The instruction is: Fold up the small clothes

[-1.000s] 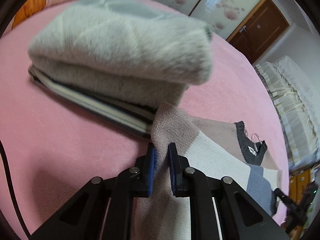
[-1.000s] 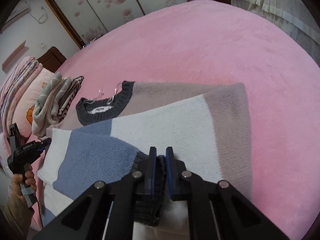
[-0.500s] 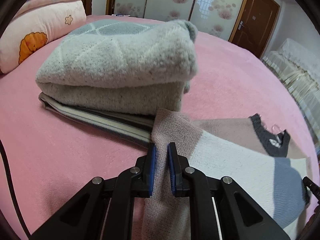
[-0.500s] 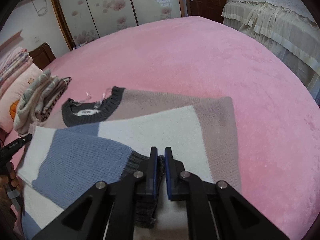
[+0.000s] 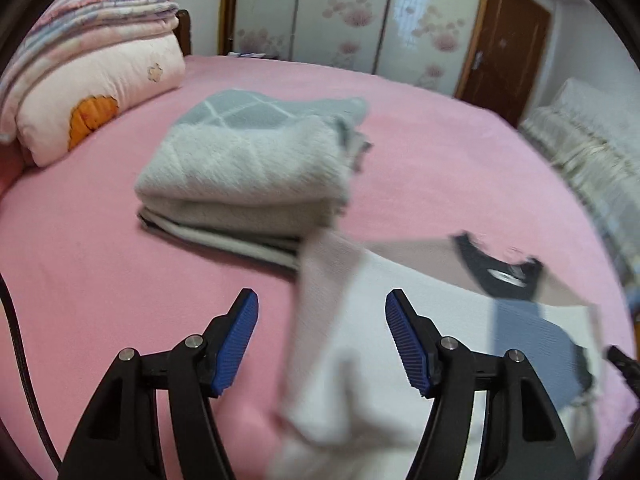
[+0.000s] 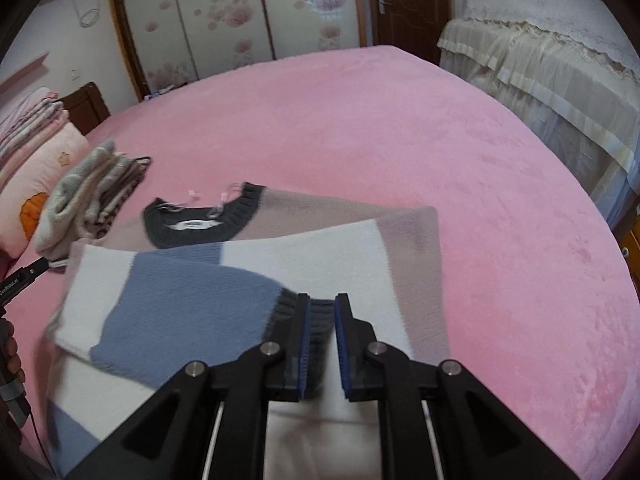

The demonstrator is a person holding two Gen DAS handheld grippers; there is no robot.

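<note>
1. Looking down my left gripper [image 5: 322,338], I see its jaws standing wide; they have just been opening, and the blue pads [image 5: 238,344] press on nothing.
2. The colour-block knit sweater [image 5: 360,360] lies between and below those pads, blurred, its pale sleeve edge running up toward the folded stack.
3. The sweater rests on the pink bedspread [image 5: 100,248], partly folded over itself, its dark grey collar [image 5: 494,270] toward the right in the left wrist view.
4. My right gripper [image 6: 322,326] has its jaws narrow, parted slightly after just easing open; the sweater's dark ribbed cuff [image 6: 318,320] sits between them. One pad appears to touch the knit, but I cannot tell whether both still press.
5. In the right wrist view the blue sleeve [image 6: 180,304] crosses the white and beige body, with the collar and its label beyond.
6. A stack of folded clothes [image 5: 248,176], topped by a fluffy grey sweater, sits just beside the sweater's beige edge.
7. Folded quilts [image 5: 88,56] are piled at the bed's head, left of the stack.
8. A hand [image 6: 10,356] grips the other gripper's handle at the left edge of the right wrist view.
</note>
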